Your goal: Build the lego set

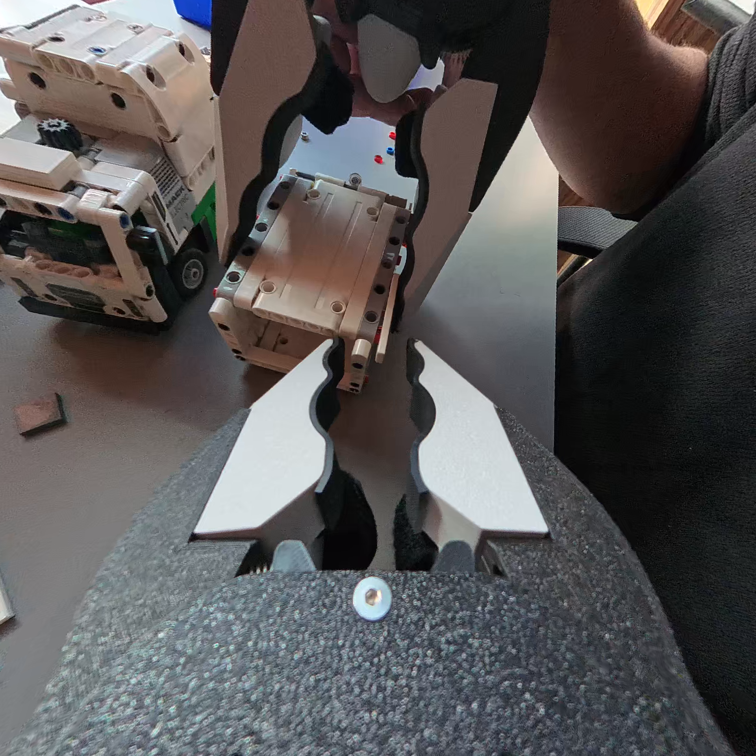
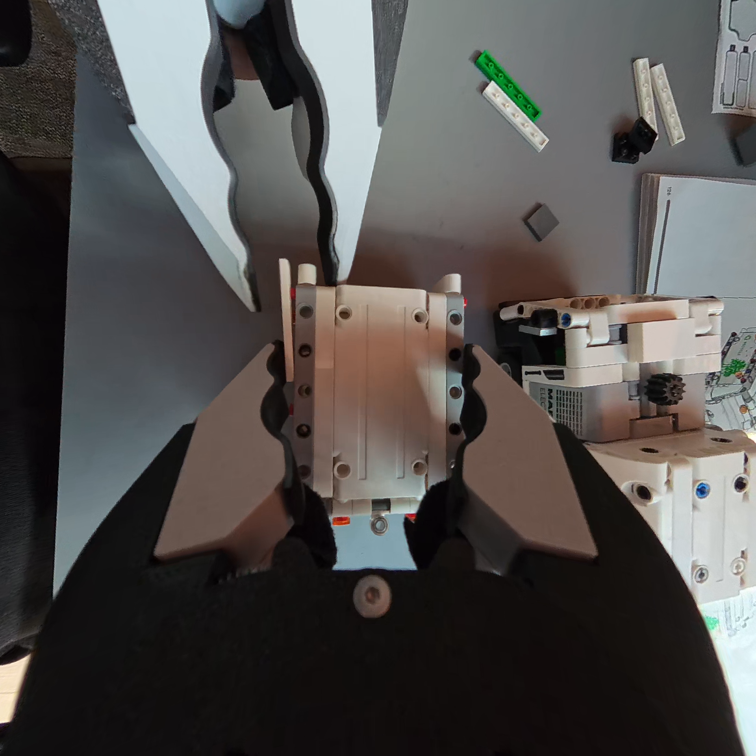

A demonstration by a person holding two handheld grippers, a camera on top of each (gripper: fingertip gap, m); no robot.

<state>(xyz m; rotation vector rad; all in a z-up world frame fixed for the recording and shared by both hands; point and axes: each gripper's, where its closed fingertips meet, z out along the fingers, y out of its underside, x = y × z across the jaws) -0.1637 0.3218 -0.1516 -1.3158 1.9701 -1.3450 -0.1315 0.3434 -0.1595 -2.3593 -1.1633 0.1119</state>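
A white boxy lego module [image 1: 311,253] with grey hole-beams along both sides stands on the dark table [image 1: 102,470]. My right gripper [image 2: 370,352] is shut on the module [image 2: 380,388], one finger on each grey side beam. It comes in from the top of the left wrist view [image 1: 318,286]. My left gripper [image 1: 373,345] is open and empty, its tips just short of the module's near end. It also shows in the right wrist view [image 2: 292,290]. A thin white piece [image 2: 286,323] stands against the module's side. The white lego truck [image 1: 94,204] stands beside it.
Loose parts lie beyond the module: a green plate [image 2: 509,84], white plates [image 2: 658,102], black pieces [image 2: 632,141], a grey tile [image 2: 541,222]. An instruction booklet [image 2: 703,229] lies behind the truck [image 2: 613,368]. A dark tile [image 1: 41,413] lies at left. A person's arm [image 1: 613,102] is at right. The right tips stand about 11 cm off the grey tile [image 2: 541,222]. Look for it in the left wrist view [image 1: 48,410] too.
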